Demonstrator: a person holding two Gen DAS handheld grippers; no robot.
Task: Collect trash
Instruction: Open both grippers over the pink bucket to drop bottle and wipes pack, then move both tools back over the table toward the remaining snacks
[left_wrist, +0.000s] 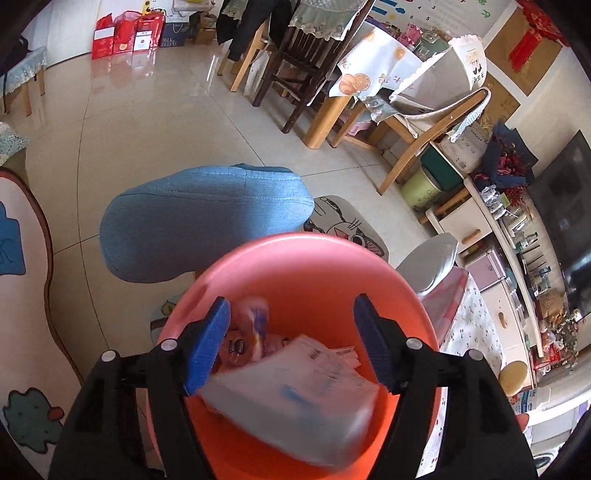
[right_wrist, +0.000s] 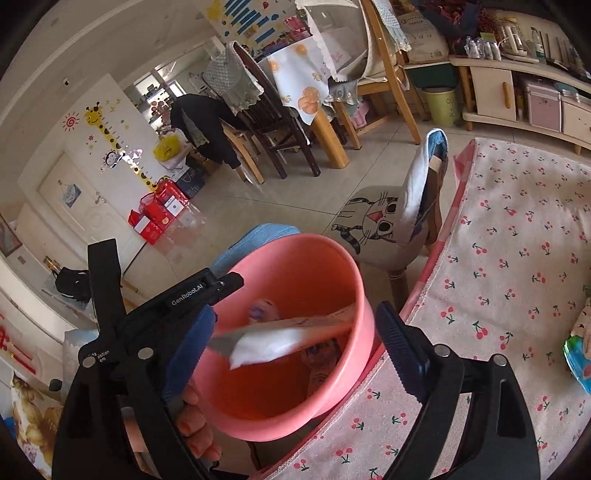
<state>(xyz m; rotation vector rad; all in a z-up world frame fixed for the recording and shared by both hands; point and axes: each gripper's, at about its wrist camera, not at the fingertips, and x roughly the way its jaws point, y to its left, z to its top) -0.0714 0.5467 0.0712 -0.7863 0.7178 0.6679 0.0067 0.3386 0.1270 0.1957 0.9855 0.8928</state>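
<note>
My left gripper (left_wrist: 291, 343) hangs over the round pink plastic bucket (left_wrist: 317, 266), jaws apart, holding nothing, so the blurred white plastic wrapper (left_wrist: 295, 398) sits loose inside. My right gripper (right_wrist: 295, 343) is wide open and empty too, beside the cherry-print table (right_wrist: 517, 258).

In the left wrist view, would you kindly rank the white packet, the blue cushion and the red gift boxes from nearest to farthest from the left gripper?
1. White packet: between the left gripper's fingers, over the pink bin.
2. Blue cushion: just beyond the bin, left.
3. Red gift boxes: far wall, upper left.
</note>
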